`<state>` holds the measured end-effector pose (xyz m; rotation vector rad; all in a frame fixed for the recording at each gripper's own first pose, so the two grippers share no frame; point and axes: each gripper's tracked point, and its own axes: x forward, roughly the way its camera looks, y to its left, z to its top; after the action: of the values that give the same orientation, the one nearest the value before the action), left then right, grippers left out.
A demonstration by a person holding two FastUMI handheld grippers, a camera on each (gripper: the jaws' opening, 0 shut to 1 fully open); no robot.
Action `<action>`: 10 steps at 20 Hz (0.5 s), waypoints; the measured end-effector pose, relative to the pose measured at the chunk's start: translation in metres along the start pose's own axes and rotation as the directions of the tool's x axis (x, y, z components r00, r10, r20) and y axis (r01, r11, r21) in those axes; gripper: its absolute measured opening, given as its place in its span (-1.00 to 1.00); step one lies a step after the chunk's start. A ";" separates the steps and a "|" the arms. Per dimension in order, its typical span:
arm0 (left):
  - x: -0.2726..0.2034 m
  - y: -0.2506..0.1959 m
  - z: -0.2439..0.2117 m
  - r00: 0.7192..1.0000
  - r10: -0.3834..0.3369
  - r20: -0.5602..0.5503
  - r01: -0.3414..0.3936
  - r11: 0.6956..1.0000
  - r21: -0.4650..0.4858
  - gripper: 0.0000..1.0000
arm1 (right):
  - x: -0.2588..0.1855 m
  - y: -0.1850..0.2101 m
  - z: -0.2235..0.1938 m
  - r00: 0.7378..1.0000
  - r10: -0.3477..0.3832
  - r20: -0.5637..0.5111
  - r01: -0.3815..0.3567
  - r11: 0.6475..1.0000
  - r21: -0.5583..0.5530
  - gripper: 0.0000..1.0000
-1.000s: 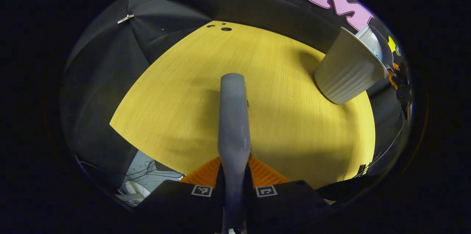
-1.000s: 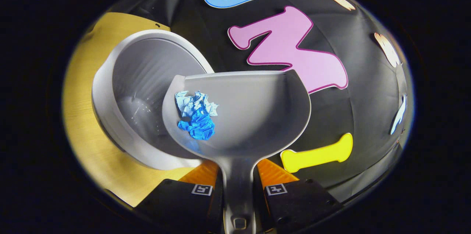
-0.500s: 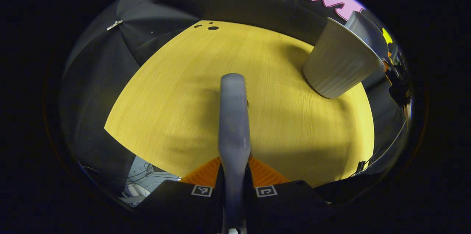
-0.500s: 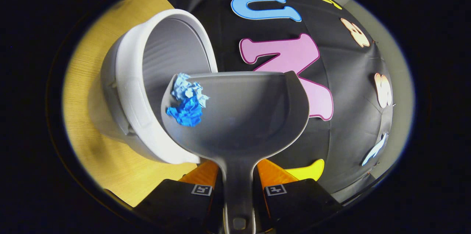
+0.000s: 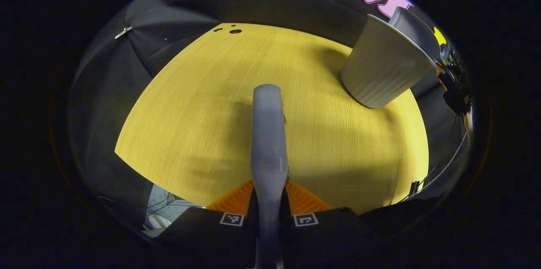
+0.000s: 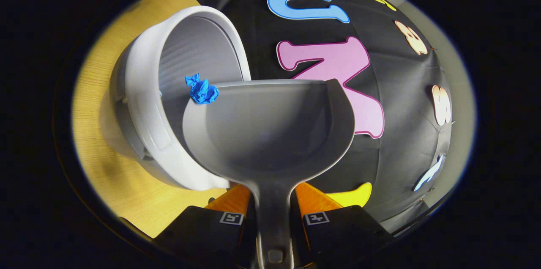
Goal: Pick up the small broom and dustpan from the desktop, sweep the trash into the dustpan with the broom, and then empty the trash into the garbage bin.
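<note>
In the right gripper view my right gripper [image 6: 271, 195] is shut on the handle of the grey dustpan [image 6: 270, 129], which is tilted over the mouth of the white garbage bin [image 6: 148, 104]. A crumpled blue paper [image 6: 201, 90] sits at the pan's front left lip, just over the bin's opening. In the left gripper view my left gripper [image 5: 269, 193] is shut on the grey broom handle [image 5: 268, 133], held above the yellow desktop [image 5: 203, 116]. The bin [image 5: 382, 68] stands at the upper right there, with the dustpan [image 5: 412, 28] over its rim.
The yellow desktop [image 6: 105, 176] runs under and left of the bin. The black booth cloth hangs close behind it. Small dark holes [image 5: 234, 31] mark the desktop's far edge. Cables and pale floor [image 5: 162, 209] lie below the table's near left edge.
The dustpan has tipped further toward the bin and the paper has slid from the pan's middle left to its front lip; its pale part has gone from sight. The left gripper drifted slightly.
</note>
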<state>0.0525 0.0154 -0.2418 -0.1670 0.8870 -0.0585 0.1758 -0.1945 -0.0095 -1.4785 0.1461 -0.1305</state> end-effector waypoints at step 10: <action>0.000 0.037 0.002 0.999 -0.034 0.001 0.034 0.999 0.006 -0.44 | 0.000 -0.004 0.012 0.999 -0.034 0.000 0.033 0.976 -0.213 -0.25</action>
<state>0.0539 0.0517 -0.2467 -0.1761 0.8824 -0.0927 0.1782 -0.1828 -0.0041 -1.6955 0.1419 -0.1483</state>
